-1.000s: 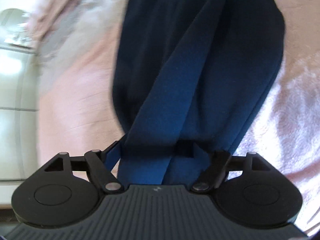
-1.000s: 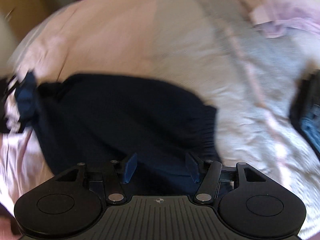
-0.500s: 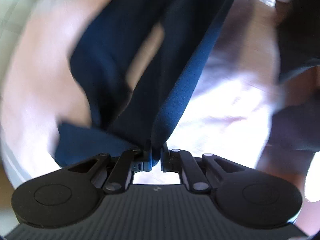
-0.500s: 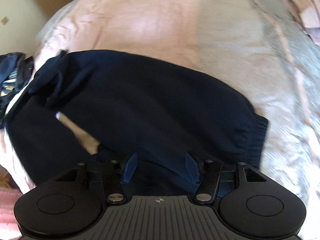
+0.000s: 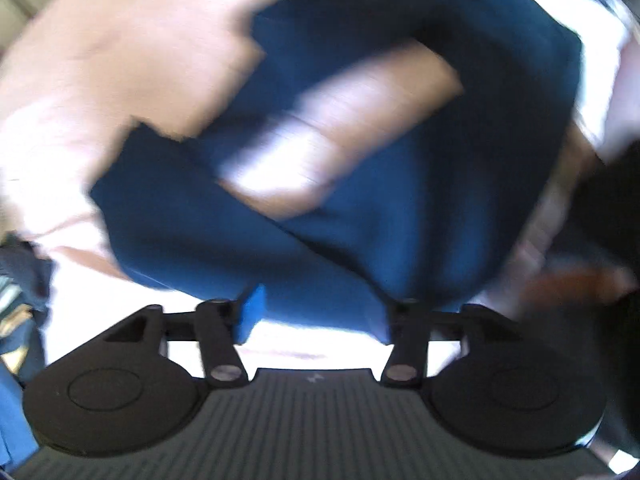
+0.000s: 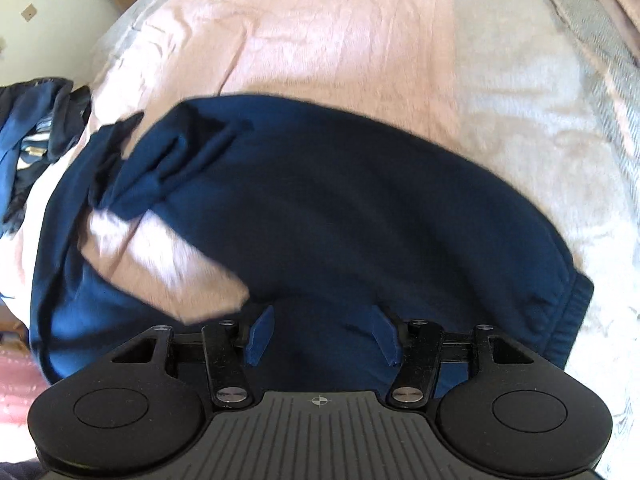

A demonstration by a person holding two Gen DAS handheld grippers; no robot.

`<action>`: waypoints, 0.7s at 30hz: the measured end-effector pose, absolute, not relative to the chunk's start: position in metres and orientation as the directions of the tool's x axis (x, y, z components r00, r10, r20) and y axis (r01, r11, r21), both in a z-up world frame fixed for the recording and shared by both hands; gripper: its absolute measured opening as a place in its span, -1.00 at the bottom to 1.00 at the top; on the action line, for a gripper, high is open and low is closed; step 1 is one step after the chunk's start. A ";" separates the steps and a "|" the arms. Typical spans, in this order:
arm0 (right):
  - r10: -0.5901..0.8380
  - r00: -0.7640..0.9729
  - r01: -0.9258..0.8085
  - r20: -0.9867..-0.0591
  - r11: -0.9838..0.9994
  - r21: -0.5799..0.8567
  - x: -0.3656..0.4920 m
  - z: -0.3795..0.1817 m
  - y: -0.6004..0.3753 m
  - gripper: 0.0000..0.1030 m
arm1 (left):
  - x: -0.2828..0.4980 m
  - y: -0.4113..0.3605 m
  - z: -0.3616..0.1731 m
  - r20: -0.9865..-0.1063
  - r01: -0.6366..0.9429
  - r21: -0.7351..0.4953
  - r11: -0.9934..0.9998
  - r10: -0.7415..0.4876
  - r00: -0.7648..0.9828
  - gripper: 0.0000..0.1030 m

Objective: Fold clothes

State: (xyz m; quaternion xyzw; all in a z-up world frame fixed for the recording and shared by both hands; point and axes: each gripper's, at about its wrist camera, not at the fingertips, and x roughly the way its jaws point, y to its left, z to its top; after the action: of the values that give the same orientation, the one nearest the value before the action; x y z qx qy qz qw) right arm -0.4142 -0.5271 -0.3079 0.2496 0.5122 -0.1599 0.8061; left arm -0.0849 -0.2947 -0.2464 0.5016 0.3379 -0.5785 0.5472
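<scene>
While my left gripper [image 5: 316,316] is opening its jaws, I see nothing pinched between its fingers; the navy sweater [image 5: 400,200] lies just past the tips, blurred, looped so that a patch of pink blanket [image 5: 120,60] shows through the middle. My right gripper [image 6: 322,334] has its jaws spread wide over the sweater [image 6: 340,220], pads not pressing on any cloth. From the sweater outward: its ribbed hem [image 6: 568,320] lies toward the right of that view, a crumpled sleeve [image 6: 160,172] toward the left, the blanket [image 6: 360,40] beneath and beyond, and a heap of other clothes [image 6: 36,128] past the sleeve.
</scene>
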 end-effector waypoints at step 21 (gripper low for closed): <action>-0.020 0.389 0.551 -0.921 0.806 0.215 -0.290 -0.328 -0.448 0.18 | 0.047 -0.208 -0.236 -0.861 0.844 0.377 0.381 -0.192 0.471 -0.91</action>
State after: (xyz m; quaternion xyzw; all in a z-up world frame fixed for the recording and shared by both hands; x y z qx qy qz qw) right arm -0.2895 -0.4480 -0.3278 0.2539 0.5227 -0.1798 0.7937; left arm 0.0468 -0.2083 -0.2363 0.4326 0.3770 -0.3496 0.7406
